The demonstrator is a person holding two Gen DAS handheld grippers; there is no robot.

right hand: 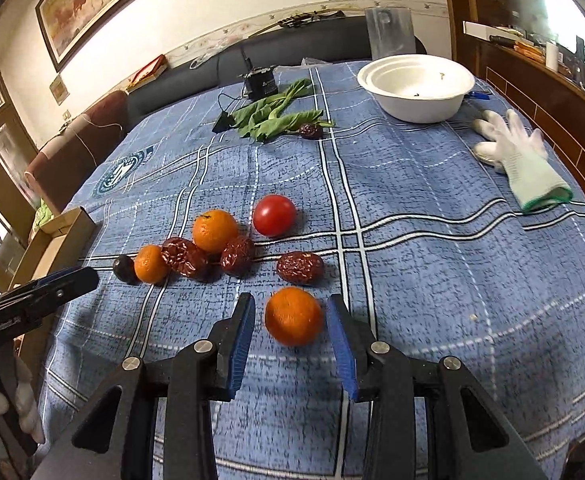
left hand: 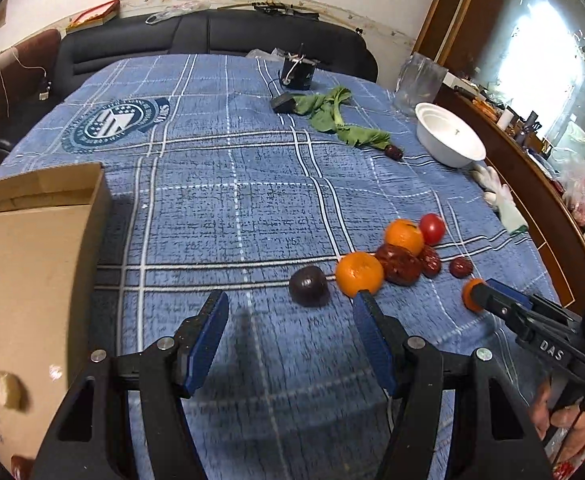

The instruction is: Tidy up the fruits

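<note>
On the blue plaid cloth lies a heap of fruit: two oranges (right hand: 214,230) (right hand: 150,264), a red tomato (right hand: 273,215), several wrinkled red dates (right hand: 299,267) and a dark round fruit (left hand: 308,286). My right gripper (right hand: 290,300) is shut on a third orange (right hand: 292,316), held between its blue pads just right of the heap. It also shows at the right in the left wrist view, as the right gripper (left hand: 480,292). My left gripper (left hand: 291,298) is open and holds nothing. It hovers just in front of the dark fruit and the nearest orange (left hand: 358,274).
An open cardboard box (left hand: 32,240) stands at the left edge. Stacked white bowls (right hand: 416,88) sit at the back right, with a white glove (right hand: 520,160) nearby. Leafy greens (right hand: 272,116), a lone date (right hand: 311,131) and a black device (right hand: 260,86) lie at the back.
</note>
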